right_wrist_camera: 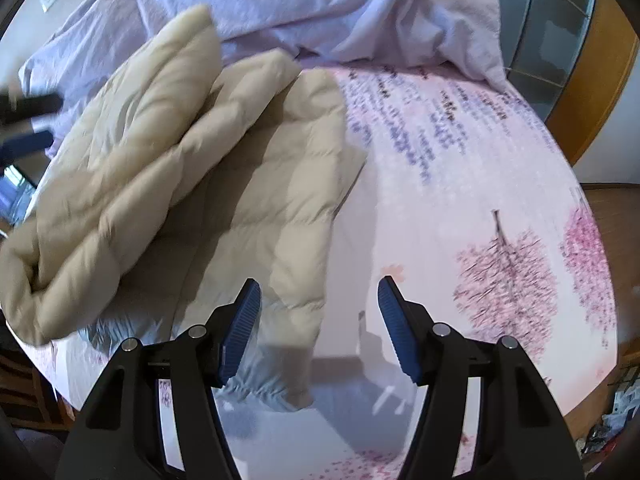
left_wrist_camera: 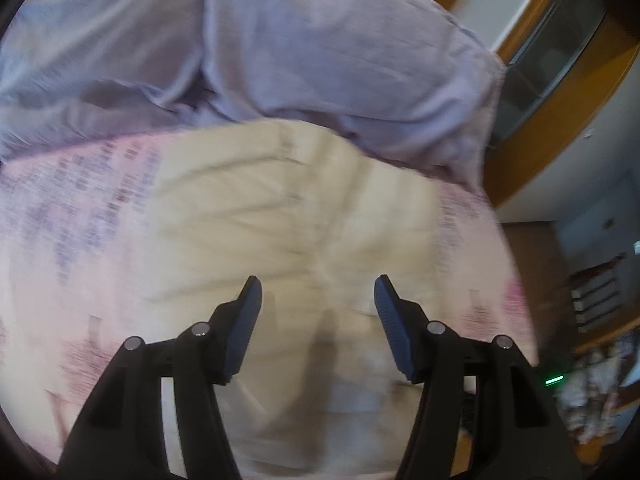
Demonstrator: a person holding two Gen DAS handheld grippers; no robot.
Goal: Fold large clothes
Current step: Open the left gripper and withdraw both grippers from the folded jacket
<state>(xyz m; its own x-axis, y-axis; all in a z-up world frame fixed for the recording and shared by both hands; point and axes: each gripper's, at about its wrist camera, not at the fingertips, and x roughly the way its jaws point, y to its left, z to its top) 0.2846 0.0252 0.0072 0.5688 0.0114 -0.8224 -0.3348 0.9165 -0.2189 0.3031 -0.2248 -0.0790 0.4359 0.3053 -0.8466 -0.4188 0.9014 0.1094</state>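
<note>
A beige quilted puffer jacket (right_wrist_camera: 192, 168) lies on a pink bedsheet (right_wrist_camera: 460, 200), partly folded, with a sleeve or side flap laid over its body. In the left wrist view the jacket (left_wrist_camera: 288, 220) fills the middle, blurred. My left gripper (left_wrist_camera: 318, 312) is open and empty, just above the jacket. My right gripper (right_wrist_camera: 318, 316) is open and empty, over the jacket's near right edge and pale lining (right_wrist_camera: 256, 380). The left gripper also shows at the far left of the right wrist view (right_wrist_camera: 28, 120).
A crumpled lavender duvet (left_wrist_camera: 320, 52) is heaped at the far side of the bed, also in the right wrist view (right_wrist_camera: 320, 4). A wooden frame and window (left_wrist_camera: 560, 60) stand to the right. The bed edge drops to the floor on the right (right_wrist_camera: 612, 216).
</note>
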